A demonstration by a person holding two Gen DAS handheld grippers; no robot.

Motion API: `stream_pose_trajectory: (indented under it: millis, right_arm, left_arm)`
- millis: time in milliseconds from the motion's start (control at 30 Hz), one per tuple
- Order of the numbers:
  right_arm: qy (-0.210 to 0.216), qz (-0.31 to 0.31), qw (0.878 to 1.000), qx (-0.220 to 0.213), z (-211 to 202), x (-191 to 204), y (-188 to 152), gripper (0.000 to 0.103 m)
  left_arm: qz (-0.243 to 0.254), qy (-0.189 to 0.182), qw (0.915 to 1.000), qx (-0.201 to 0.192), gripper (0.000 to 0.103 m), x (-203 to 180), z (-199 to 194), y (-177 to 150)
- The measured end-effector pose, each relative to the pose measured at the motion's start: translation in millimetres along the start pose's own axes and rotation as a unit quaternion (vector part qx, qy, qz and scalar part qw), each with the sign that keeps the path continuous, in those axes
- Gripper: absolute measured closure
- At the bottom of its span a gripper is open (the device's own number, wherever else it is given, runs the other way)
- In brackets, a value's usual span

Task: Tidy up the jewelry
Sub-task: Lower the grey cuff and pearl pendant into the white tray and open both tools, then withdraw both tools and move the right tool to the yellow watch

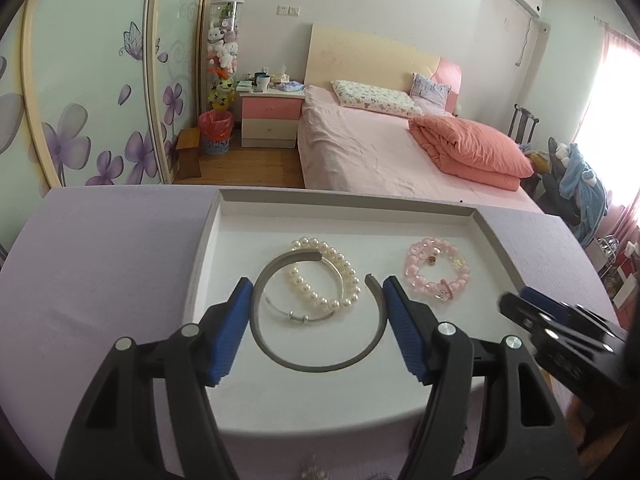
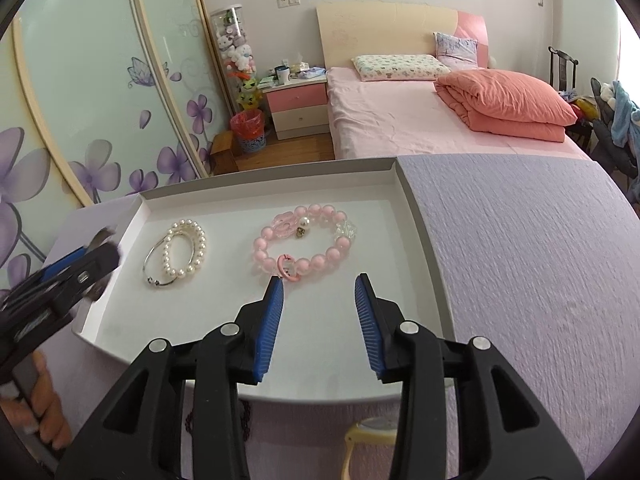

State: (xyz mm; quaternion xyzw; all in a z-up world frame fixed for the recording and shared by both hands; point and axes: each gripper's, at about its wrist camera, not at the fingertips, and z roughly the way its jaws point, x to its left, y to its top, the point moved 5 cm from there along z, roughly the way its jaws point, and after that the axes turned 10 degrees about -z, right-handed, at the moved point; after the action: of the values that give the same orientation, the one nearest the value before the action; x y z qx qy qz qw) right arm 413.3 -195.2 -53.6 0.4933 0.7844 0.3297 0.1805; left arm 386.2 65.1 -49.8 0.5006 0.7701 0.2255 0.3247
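A white tray (image 1: 224, 236) lies on the lilac table. In the left wrist view my left gripper (image 1: 318, 286) holds a grey open bangle (image 1: 316, 366) between its blue pads, pressed against both sides, above the tray. Under it lie a pearl bracelet (image 1: 324, 274) and a thin silver bangle (image 1: 288, 312). A pink bead bracelet (image 1: 438, 276) lies to the right. In the right wrist view my right gripper (image 2: 320, 280) is open and empty, just in front of the pink bead bracelet (image 2: 308, 240). The pearl bracelet (image 2: 186, 250) and silver bangle (image 2: 154, 264) lie left.
The lilac cloth-covered table (image 2: 520, 260) extends right of the tray (image 2: 420, 220). A yellowish watch strap (image 2: 360, 436) and a dark beaded string (image 2: 246, 412) lie near the table's front edge. A bed and wardrobe stand beyond the table.
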Motion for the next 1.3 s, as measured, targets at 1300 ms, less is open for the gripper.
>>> stream_pose_trajectory:
  millis: [1300]
  right_arm:
    - [-0.023,0.019,0.997,-0.070,-78,-28,-39,0.043]
  left_arm:
    - [-0.030,0.037,0.9977,-0.048,0.005,59,-93,-19]
